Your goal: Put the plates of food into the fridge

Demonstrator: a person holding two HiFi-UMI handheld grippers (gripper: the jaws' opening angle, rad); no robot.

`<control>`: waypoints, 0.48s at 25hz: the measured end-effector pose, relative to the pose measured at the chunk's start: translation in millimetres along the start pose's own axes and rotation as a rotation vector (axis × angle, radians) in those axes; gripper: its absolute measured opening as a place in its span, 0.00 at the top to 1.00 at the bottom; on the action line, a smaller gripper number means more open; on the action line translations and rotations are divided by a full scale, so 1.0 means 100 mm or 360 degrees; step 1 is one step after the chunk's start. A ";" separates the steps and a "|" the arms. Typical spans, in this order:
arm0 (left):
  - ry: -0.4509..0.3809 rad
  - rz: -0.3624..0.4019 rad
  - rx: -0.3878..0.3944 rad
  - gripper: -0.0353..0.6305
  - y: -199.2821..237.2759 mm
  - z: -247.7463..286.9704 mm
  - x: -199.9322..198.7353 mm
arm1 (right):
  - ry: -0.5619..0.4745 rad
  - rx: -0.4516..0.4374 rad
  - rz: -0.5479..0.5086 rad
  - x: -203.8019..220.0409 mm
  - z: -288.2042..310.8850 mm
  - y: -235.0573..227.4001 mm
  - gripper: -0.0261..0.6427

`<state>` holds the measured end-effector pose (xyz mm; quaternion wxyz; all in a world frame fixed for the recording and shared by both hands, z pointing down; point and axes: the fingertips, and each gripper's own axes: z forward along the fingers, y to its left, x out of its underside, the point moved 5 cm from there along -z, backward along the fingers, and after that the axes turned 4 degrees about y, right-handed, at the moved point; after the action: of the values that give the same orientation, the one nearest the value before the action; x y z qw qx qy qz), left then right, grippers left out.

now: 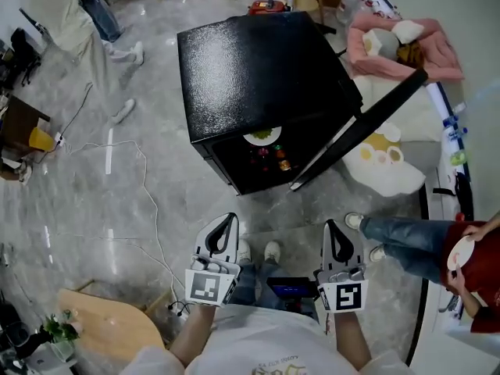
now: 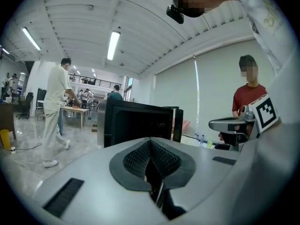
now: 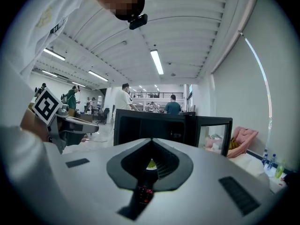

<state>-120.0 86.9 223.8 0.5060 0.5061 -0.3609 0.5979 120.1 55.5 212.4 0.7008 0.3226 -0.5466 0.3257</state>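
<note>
Black fridge (image 1: pixel 258 69) standing on the grey stone floor (image 1: pixel 141 194), its door (image 1: pixel 359 127) swung open to the person's right, so that the dark interior faces the two grippers. One plate of food (image 1: pixel 262 136), white with green on it, lies on the upper shelf just inside the opening. Small red and orange items sit on the shelf below it.

The left gripper (image 1: pixel 227 223) and right gripper (image 1: pixel 333 229) are held low and side by side, well apart from the fridge, both pointing toward it. In the left gripper view the ribbed fingers (image 2: pixel 161 158) meet at their tips with nothing between them. In the right gripper view the fingers (image 3: pixel 168 161) are likewise closed and empty. The shelved plate (image 3: pixel 150 164) shows through the gap below their tips, so this gripper is aimed straight at it.

The plate lies directly ahead of the fingers. In the head view it sits between the two grippers' lines and somewhat closer to the left one. This plate appears to be stored, and neither gripper carries another.

At the right edge a person in a red top (image 1: pixel 480 268) holds a pale round object (image 1: pixel 463 252), possibly a further plate. If so, it lies to the right and the right gripper is the nearer.
</note>
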 end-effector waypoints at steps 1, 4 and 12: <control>-0.0007 -0.0001 -0.0002 0.94 0.00 -0.01 -0.03 | -0.0006 0.0010 0.0010 -0.03 0.00 -0.04 0.94; -0.0029 -0.0006 -0.0009 0.94 0.01 -0.05 -0.14 | -0.0009 0.0051 0.0044 -0.13 -0.01 -0.14 0.94; -0.0073 -0.0004 0.0008 0.94 0.05 -0.10 -0.36 | -0.0018 0.0058 0.0194 -0.30 -0.08 -0.10 0.94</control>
<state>-127.9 86.8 187.3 0.4971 0.5213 -0.3704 0.5864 127.5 53.2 180.7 0.6705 0.3032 -0.5632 0.3759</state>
